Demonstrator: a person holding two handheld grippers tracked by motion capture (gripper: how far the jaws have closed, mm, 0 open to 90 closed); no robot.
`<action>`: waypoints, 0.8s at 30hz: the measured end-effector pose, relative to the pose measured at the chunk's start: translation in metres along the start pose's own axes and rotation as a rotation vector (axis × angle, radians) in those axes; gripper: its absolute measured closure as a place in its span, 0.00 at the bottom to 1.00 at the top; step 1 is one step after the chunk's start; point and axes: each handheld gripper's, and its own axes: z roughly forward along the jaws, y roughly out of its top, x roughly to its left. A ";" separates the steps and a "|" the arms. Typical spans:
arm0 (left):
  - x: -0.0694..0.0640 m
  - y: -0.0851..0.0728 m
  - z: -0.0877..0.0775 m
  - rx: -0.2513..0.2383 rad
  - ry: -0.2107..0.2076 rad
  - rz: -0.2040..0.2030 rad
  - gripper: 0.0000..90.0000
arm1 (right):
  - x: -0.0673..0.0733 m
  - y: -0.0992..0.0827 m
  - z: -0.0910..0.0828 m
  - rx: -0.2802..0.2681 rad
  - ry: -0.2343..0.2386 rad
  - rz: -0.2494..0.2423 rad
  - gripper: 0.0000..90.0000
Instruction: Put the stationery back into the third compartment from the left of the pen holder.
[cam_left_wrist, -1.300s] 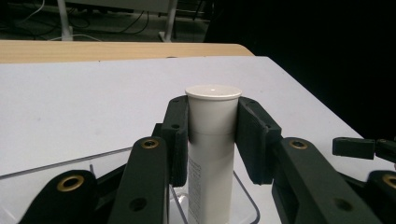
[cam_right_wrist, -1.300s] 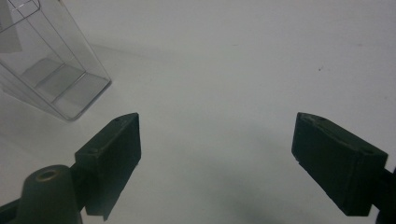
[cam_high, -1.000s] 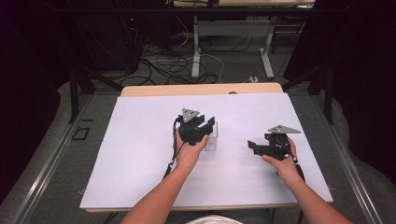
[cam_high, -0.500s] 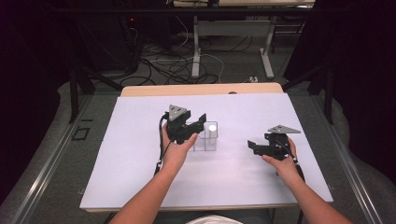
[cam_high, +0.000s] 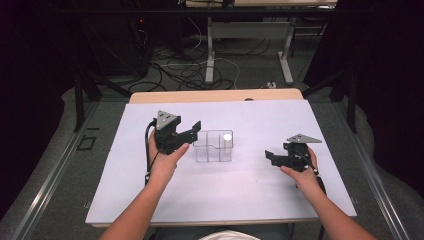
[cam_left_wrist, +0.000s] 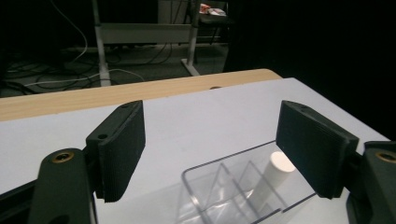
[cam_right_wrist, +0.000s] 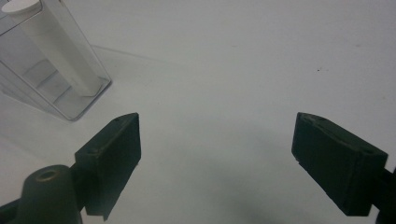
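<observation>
A clear plastic container (cam_high: 210, 152) with dividers stands at the middle of the white table sheet. A white cylinder (cam_high: 227, 140) stands upright in its right compartment. My left gripper (cam_high: 192, 134) hovers just left of the container, clear of it. Its jaws have just been opening, and nothing is between them. In the left gripper view, the container (cam_left_wrist: 219, 186) and cylinder (cam_left_wrist: 275, 172) lie beyond my left gripper (cam_left_wrist: 215, 140). My right gripper (cam_high: 270, 157) is held open to the right, pointing at the container. In the right gripper view, my gripper (cam_right_wrist: 217, 158) is empty; the container (cam_right_wrist: 28, 84) and cylinder (cam_right_wrist: 56, 51) are at upper left.
The white sheet (cam_high: 250, 200) covers most of the table, and a bare wooden strip (cam_high: 215, 95) shows along the far edge. Beyond the table are dark floor, cables and the legs of another table (cam_high: 210, 55).
My left hand has drawn back to the left and slightly up from over the container, and its jaws have spread. The container with the cylinder stays in place. The right hand has not moved.
</observation>
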 end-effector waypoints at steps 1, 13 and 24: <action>0.005 0.000 -0.002 0.013 0.004 0.009 0.25 | 0.000 0.000 0.000 0.000 0.000 0.000 0.17; 0.058 -0.013 -0.026 0.053 0.065 -0.051 0.00 | 0.000 0.000 -0.001 -0.004 -0.009 0.001 0.17; 0.099 -0.044 -0.042 0.058 0.106 -0.119 0.00 | -0.002 -0.002 -0.002 0.005 -0.030 0.010 0.17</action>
